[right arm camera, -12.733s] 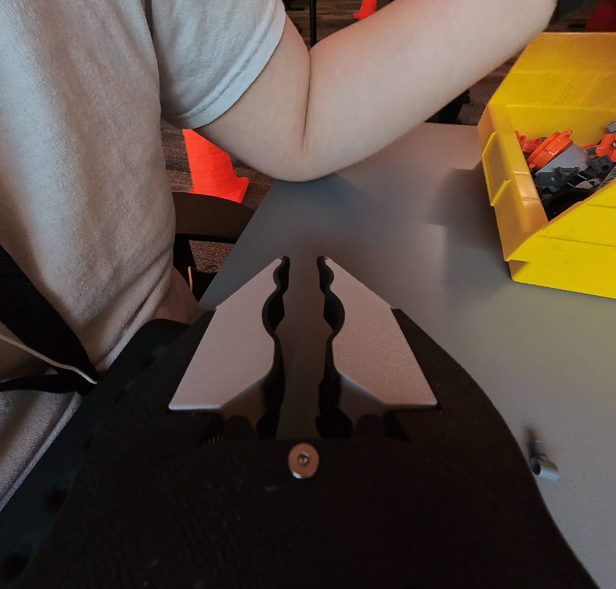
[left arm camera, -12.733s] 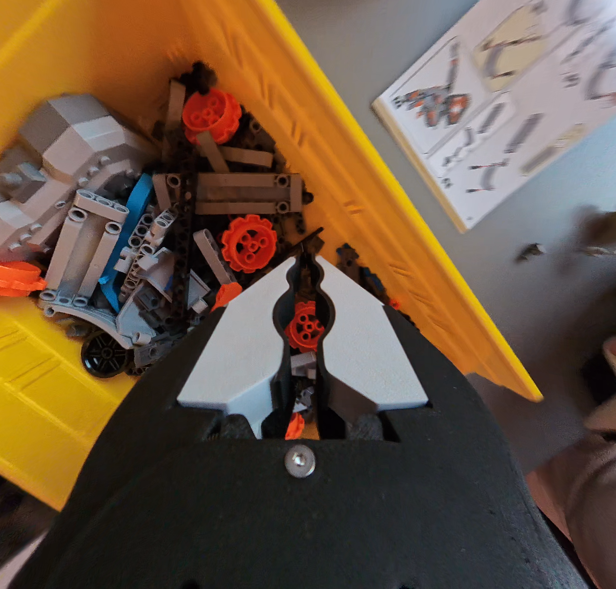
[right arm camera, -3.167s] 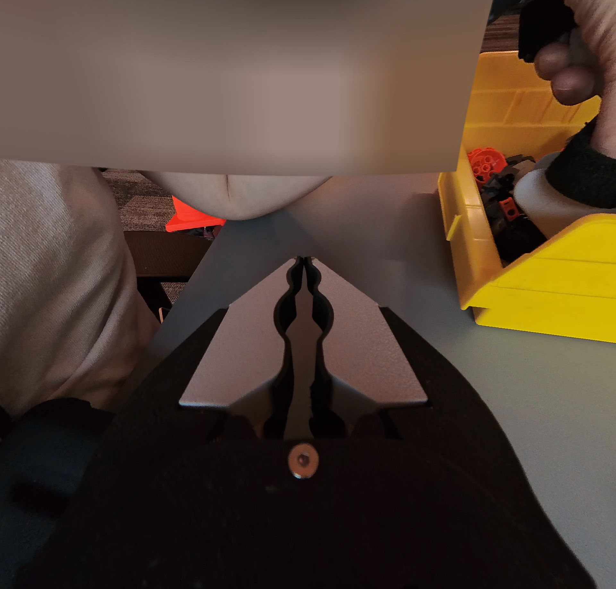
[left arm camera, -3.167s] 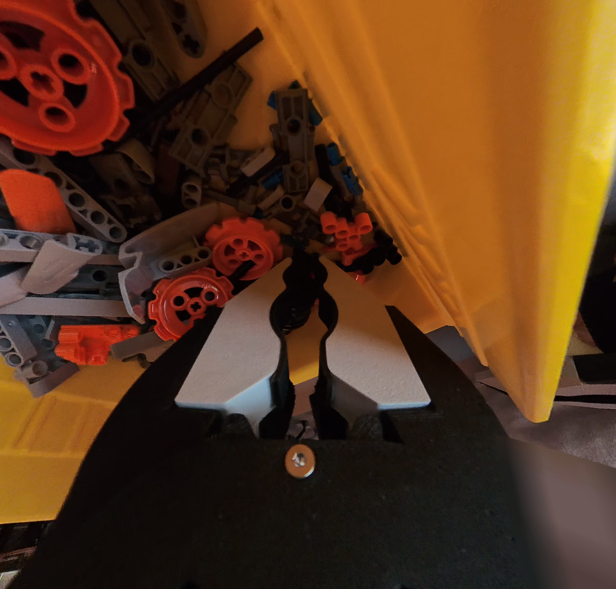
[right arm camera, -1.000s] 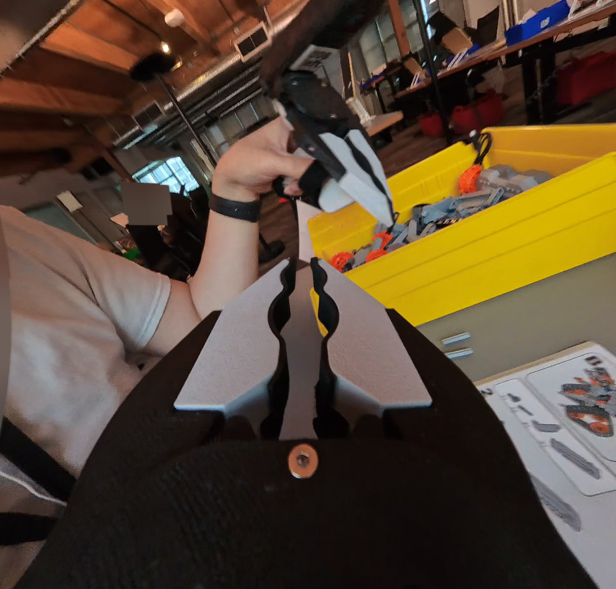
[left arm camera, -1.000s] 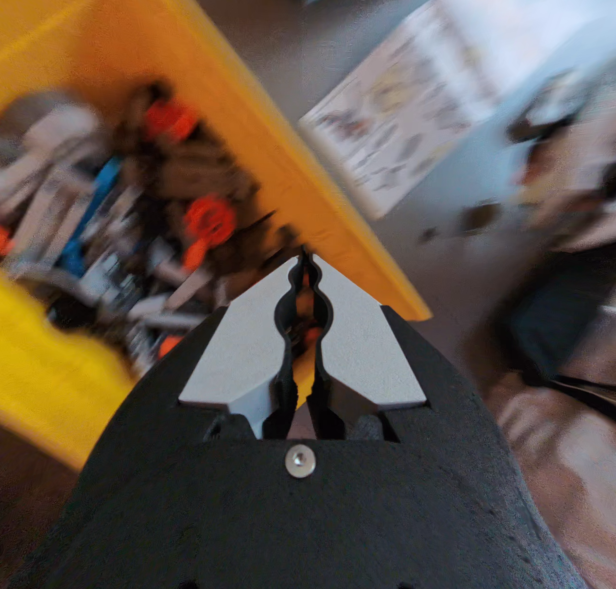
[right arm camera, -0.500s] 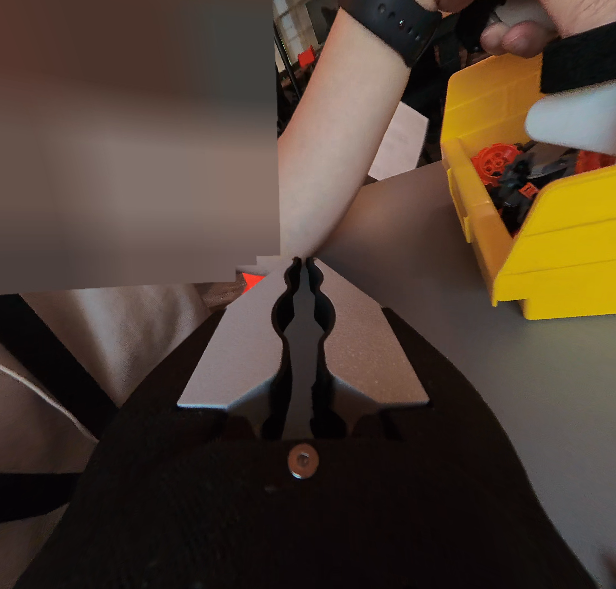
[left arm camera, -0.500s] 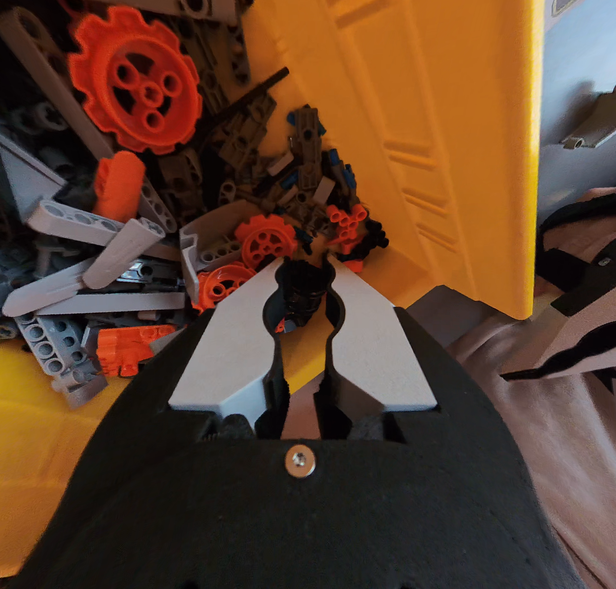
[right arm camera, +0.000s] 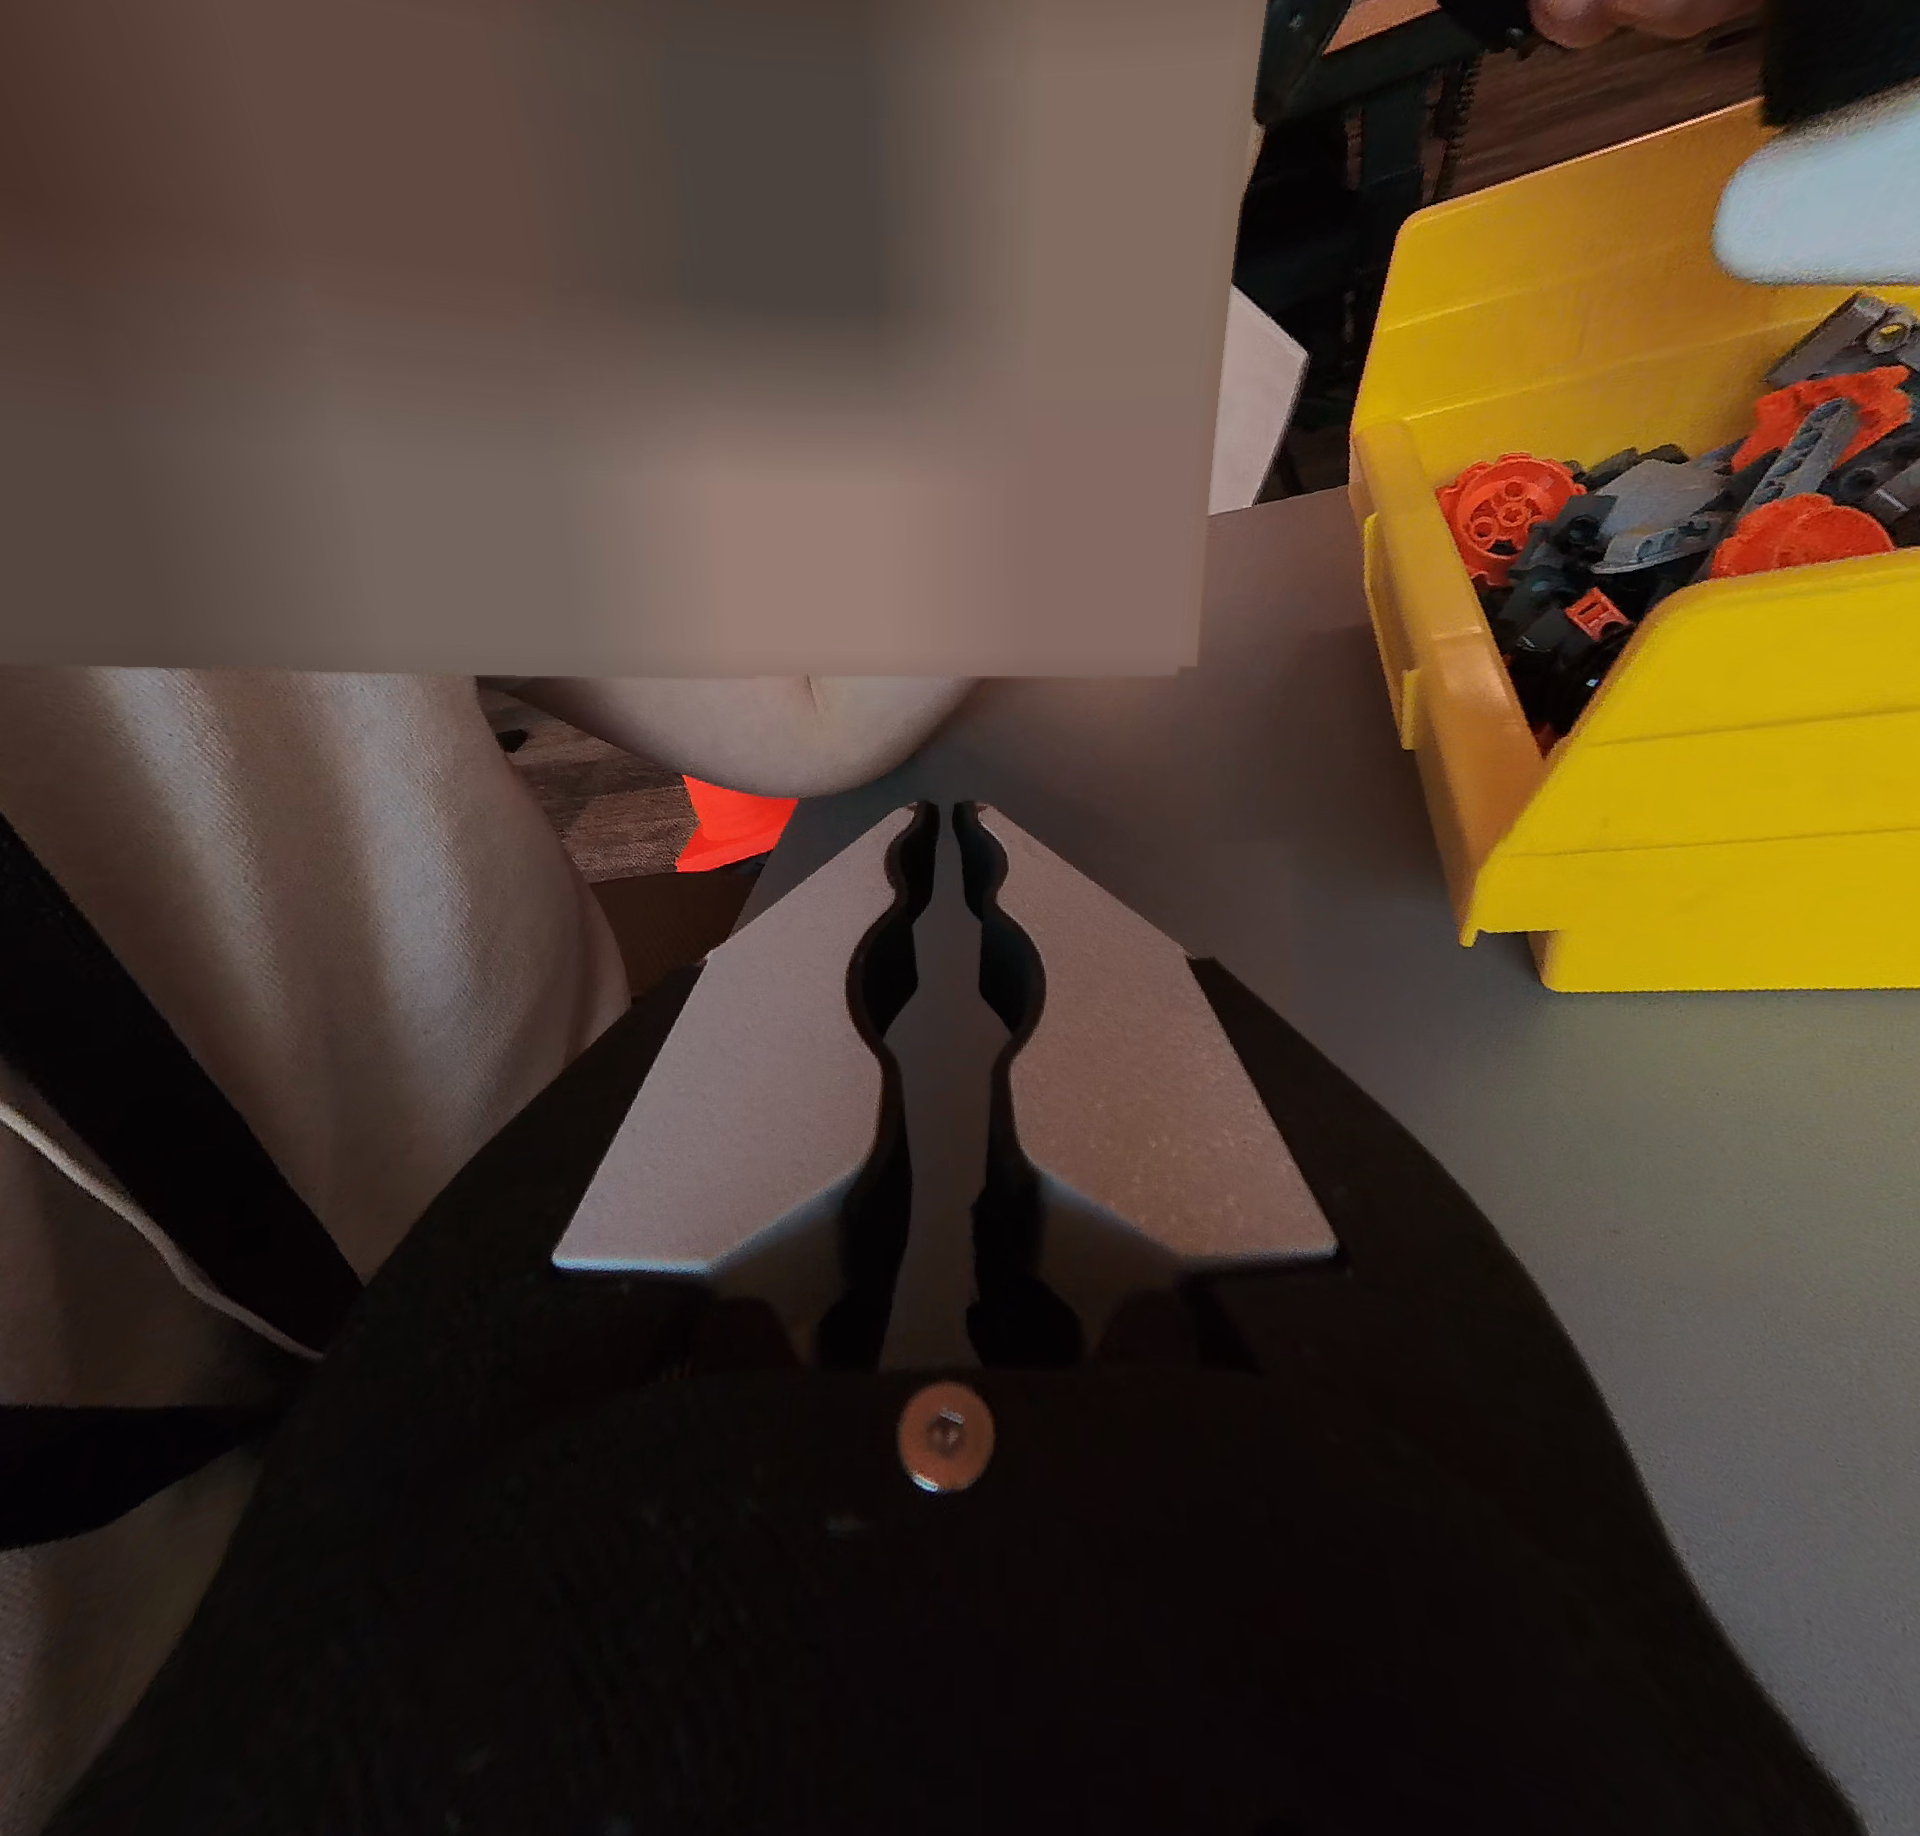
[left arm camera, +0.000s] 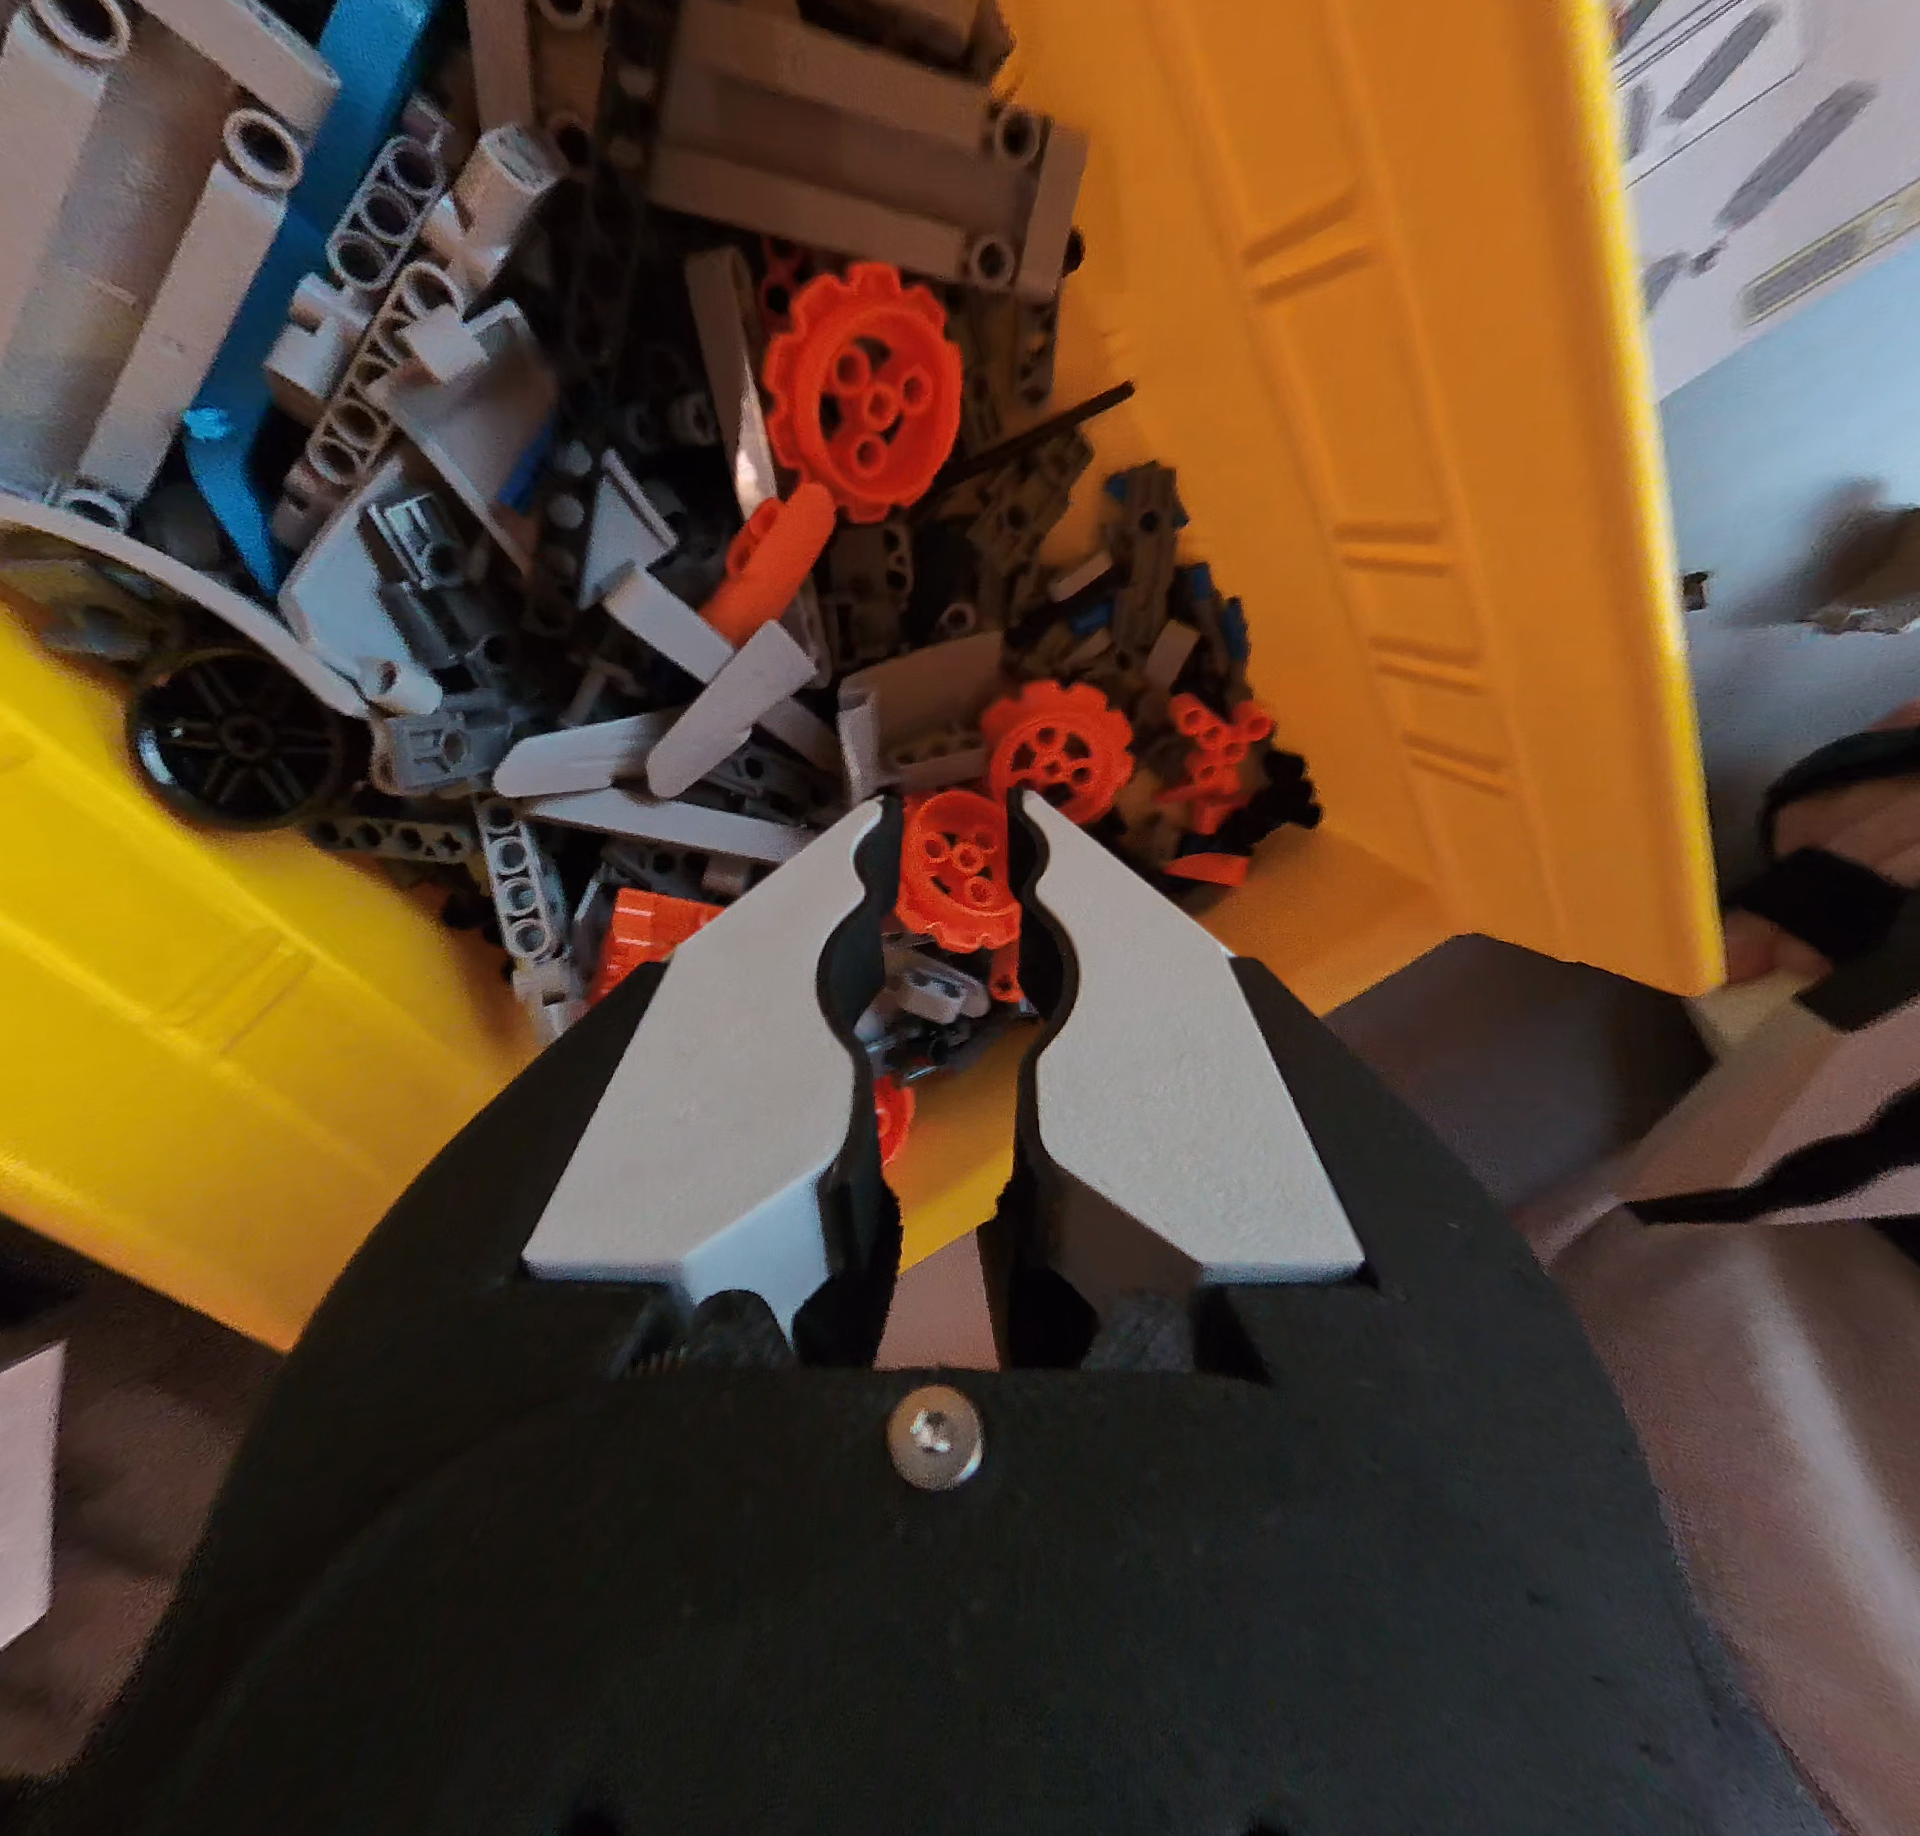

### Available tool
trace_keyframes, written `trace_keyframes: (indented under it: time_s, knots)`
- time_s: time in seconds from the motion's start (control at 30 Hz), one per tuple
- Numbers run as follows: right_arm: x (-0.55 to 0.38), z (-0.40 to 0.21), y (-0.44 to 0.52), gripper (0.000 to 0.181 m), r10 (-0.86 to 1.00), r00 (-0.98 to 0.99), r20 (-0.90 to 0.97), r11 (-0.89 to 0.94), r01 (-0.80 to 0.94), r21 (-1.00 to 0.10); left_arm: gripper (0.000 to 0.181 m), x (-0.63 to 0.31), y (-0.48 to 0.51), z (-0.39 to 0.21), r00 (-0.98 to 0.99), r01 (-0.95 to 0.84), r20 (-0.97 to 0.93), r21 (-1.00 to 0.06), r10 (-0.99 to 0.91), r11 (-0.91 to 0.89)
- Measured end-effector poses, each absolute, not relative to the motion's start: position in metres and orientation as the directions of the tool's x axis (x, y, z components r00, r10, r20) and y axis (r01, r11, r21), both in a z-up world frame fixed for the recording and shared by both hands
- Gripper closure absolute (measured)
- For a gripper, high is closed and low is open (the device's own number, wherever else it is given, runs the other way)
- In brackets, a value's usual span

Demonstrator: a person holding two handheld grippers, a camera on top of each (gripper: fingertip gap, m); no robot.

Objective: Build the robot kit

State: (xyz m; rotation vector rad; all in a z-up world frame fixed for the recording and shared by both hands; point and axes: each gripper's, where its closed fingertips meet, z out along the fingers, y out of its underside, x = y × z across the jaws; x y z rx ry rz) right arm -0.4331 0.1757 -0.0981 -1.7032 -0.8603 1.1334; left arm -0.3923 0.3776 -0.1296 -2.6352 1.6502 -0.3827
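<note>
While the left tool (left arm camera: 948,810) hangs part-open in the bin's (left arm camera: 1351,332) corner, a gear (left arm camera: 956,877) showing between its tips, seemingly ungripped, the right tool (right arm camera: 938,815), nearly closed and empty, hovers at the surface (right arm camera: 1558,1215) edge.

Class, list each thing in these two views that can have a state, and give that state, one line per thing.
left tongs: open, over the bin's parts, an orange gear between the tips, no grip seen
right tongs: nearly shut, empty, over the grey table
yellow bin: open-topped, heaped with loose building parts
orange gear: lying in the pile
black wheel: lying by the bin's wall
instruction booklet: open on the table
</note>
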Motion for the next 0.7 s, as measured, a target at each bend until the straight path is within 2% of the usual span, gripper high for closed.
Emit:
trace_keyframes:
  time_s: [0.1, 0.27, 0.33, 0.47, 0.63, 0.7]
  knots:
    - [-0.432, -0.099, 0.176, 0.179, 0.882, 0.341, -0.325, -0.368, 0.067, -0.928, 0.165, -0.391, 0.392, -0.131, 0.428, -0.882, 0.128, -0.157, -0.895, -0.444]
    - [-0.434, -0.102, 0.175, 0.179, 0.887, 0.339, -0.315, -0.363, 0.088, -0.928, 0.156, -0.359, 0.415, -0.116, 0.405, -0.839, 0.116, -0.348, -0.907, -0.419]
    - [-0.435, -0.103, 0.174, 0.179, 0.889, 0.337, -0.310, -0.361, 0.098, -0.927, 0.160, -0.351, 0.427, -0.114, 0.377, -0.840, 0.043, -0.405, -0.925, -0.361]
    - [-0.435, -0.105, 0.174, 0.179, 0.889, 0.334, -0.312, -0.364, 0.104, -0.926, 0.161, -0.341, 0.428, -0.118, 0.308, -0.863, -0.027, -0.428, -0.951, -0.268]
    - [-0.434, -0.106, 0.175, 0.179, 0.890, 0.337, -0.307, -0.361, 0.110, -0.926, 0.137, -0.336, 0.442, -0.132, 0.325, -0.864, -0.066, -0.426, -0.943, -0.268]
    - [-0.435, -0.106, 0.174, 0.179, 0.891, 0.336, -0.307, -0.361, 0.111, -0.926, 0.136, -0.330, 0.438, -0.137, 0.308, -0.861, -0.024, -0.432, -0.951, -0.268]
